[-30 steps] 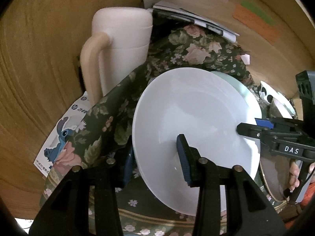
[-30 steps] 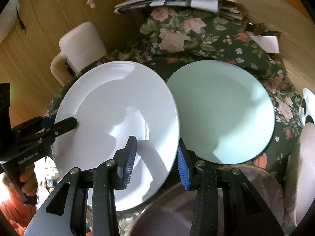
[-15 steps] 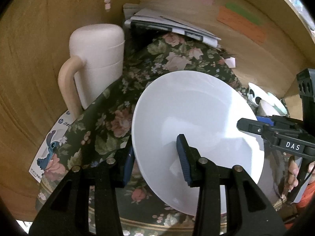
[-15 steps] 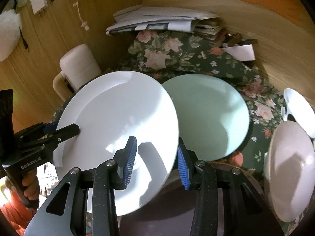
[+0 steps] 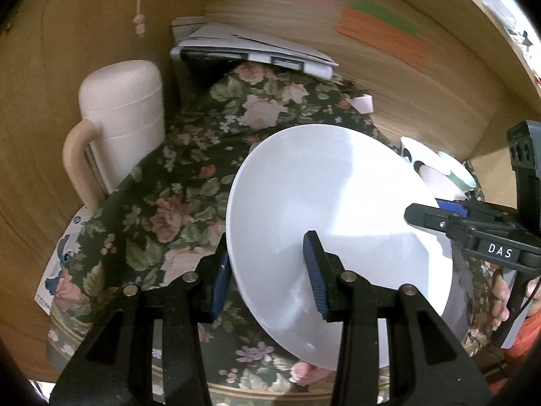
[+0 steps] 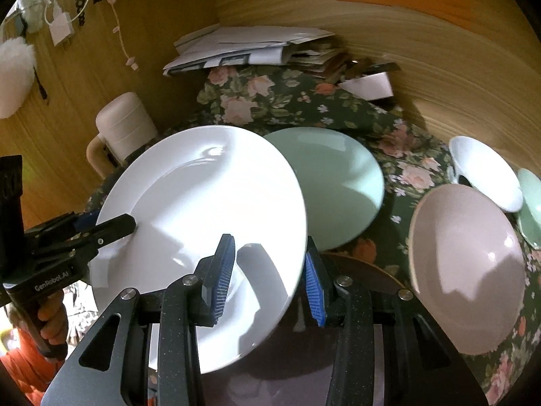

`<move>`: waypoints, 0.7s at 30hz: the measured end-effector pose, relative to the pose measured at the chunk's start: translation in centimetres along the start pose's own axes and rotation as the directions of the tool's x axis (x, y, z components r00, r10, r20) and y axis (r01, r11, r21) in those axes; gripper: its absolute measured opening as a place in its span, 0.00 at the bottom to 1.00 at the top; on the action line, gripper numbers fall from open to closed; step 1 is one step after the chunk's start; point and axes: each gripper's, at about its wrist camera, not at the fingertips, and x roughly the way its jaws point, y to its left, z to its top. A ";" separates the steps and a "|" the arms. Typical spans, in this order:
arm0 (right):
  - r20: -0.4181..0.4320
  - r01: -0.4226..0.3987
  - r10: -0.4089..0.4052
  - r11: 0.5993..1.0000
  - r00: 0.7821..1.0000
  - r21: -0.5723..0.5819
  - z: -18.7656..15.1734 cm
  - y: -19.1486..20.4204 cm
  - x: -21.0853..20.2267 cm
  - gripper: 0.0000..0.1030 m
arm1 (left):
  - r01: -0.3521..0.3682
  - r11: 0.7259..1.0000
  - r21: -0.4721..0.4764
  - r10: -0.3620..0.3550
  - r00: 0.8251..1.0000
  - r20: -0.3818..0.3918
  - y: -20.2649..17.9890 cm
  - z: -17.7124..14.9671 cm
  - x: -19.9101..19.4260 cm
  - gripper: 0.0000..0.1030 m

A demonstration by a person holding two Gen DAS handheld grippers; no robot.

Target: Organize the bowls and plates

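Left wrist view: one white plate (image 5: 324,209) is held tilted above the floral tablecloth (image 5: 175,182). The left gripper (image 5: 267,270) is closed on the plate's near-left rim, one blue pad over the face and one beneath. The right gripper (image 5: 436,215) comes in from the right and pinches the opposite rim, a hand (image 5: 500,299) below it on the handle. One pale lidded jug (image 5: 125,118) stands at far left, one stack of papers (image 5: 250,50) at the back against the wooden wall. Behind the plate at right, bowl rims show, too hidden to count.

Right wrist view: the plate (image 6: 209,220) hides less here. Two plates are visible: the white one held up, and one mint green plate (image 6: 338,186) lying on the cloth behind and right of it, partly covered. Three bowls sit at right: one pink bowl (image 6: 466,267) nearest, one white bowl (image 6: 487,172) farther, one green bowl (image 6: 531,203) at the edge. A brown dish (image 6: 365,270) peeks beneath the right gripper (image 6: 267,270), which clamps the near rim; the left gripper (image 6: 111,225) clamps the left rim.
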 end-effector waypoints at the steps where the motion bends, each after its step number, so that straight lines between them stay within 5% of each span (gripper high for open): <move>1: 0.002 0.003 -0.003 1.000 1.000 0.008 -0.2 -0.3 -0.2 0.35 | 0.004 1.000 0.007 -0.004 1.000 0.000 -0.3 0.0 0.0 0.40; 21: 0.000 0.048 -0.048 0.993 0.999 0.105 -3.7 -4.8 -3.0 0.35 | 0.084 0.994 0.075 -0.080 0.996 -0.045 -5.9 -0.7 0.8 0.40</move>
